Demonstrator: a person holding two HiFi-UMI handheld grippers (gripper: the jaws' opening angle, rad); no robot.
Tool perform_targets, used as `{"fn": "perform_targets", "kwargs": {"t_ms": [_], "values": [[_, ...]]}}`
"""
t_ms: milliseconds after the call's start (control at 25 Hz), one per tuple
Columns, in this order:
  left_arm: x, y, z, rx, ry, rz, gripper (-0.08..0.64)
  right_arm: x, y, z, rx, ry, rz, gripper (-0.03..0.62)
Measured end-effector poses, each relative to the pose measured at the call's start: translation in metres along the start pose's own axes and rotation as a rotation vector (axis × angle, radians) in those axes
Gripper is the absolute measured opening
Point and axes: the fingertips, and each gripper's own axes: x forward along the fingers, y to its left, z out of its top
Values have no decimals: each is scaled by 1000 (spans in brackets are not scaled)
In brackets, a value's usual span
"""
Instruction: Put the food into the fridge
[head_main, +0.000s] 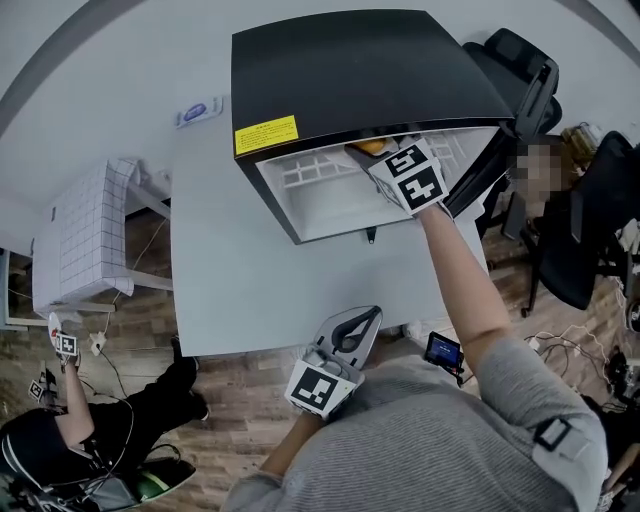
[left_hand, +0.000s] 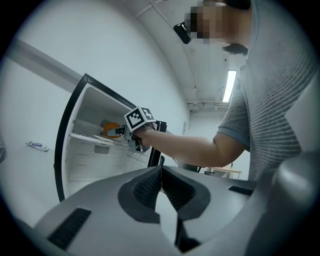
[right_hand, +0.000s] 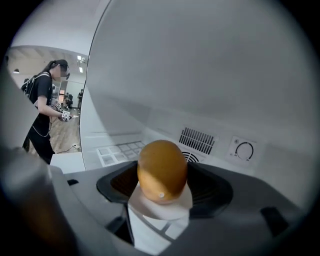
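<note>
A small black fridge (head_main: 350, 70) stands on the white table (head_main: 230, 260) with its door swung open. My right gripper (head_main: 378, 150) reaches onto the upper shelf and is shut on an orange-brown bun (head_main: 368, 147). In the right gripper view the bun (right_hand: 161, 167) sits between the jaws of the right gripper (right_hand: 161, 176), just over the white shelf, in front of the back wall's vent (right_hand: 196, 140). The left gripper view shows that gripper (left_hand: 122, 131) and the bun (left_hand: 110, 129) inside the fridge (left_hand: 75, 125). My left gripper (head_main: 368, 316) hangs by the table's front edge, shut (left_hand: 161, 172) and empty.
The open fridge door (head_main: 500, 150) juts out at the right, beside black office chairs (head_main: 520, 70). A small blue-white packet (head_main: 200, 111) lies on the table left of the fridge. A white checked stool (head_main: 85, 235) and another person (head_main: 60, 420) are at the left.
</note>
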Motion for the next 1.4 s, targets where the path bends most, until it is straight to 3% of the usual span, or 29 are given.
{"fn": "perform_targets", "kwargs": {"t_ms": [160,600,1400], "values": [[1,-2,-3,-15,2,-9,8,6,2,-3,-36,35,-6,311],[-4,-8,-2,-21,-14,-8,8,17,-3,-10,1,93,-11,313],[-6,-10,2,-7,-27,-12,8,-40,10,11,166,-112,-17,339]]}}
